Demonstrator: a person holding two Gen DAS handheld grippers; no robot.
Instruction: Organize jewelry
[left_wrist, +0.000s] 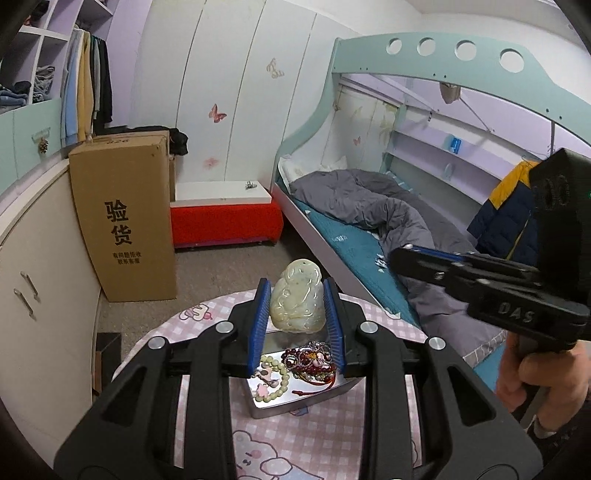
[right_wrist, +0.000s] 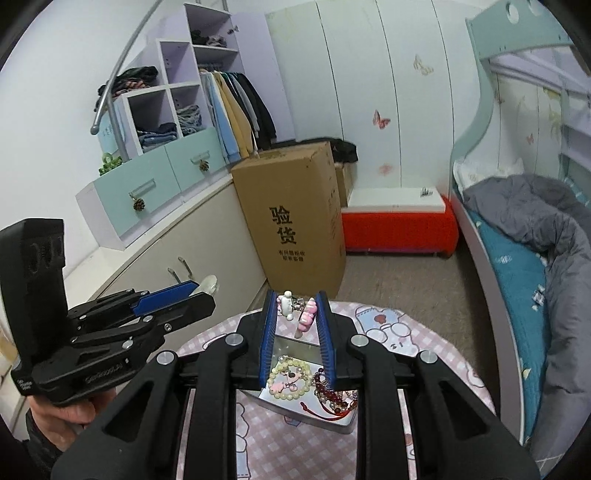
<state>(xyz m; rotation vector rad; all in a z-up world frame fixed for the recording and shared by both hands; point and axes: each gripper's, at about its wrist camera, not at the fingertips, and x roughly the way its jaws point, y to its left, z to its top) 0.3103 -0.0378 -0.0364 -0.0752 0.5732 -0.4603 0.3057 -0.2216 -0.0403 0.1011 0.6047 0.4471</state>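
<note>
My left gripper (left_wrist: 297, 291) is shut on a pale carved jade pendant (left_wrist: 297, 299) and holds it above a silver metal tin (left_wrist: 291, 402) on the round pink table. The tin holds a pale green bead bracelet (left_wrist: 273, 384) and dark red bead strands (left_wrist: 314, 360). My right gripper (right_wrist: 297, 301) is shut on a pink and white hair clip (right_wrist: 306, 314), held above the same tin (right_wrist: 325, 421). The bracelet (right_wrist: 288, 376) and red beads (right_wrist: 332, 391) show there too. The left gripper (right_wrist: 173, 299) shows from the side with the pendant (right_wrist: 208, 284). The right gripper (left_wrist: 406, 254) shows at right.
The round table (left_wrist: 295, 443) has a pink checked cloth with cartoon rabbits. A white dog figure (right_wrist: 286, 304) stands at its far edge. A tall cardboard box (left_wrist: 122, 214), a red bench (left_wrist: 225, 221), a cabinet (left_wrist: 37, 295) and a bunk bed (left_wrist: 369, 214) surround it.
</note>
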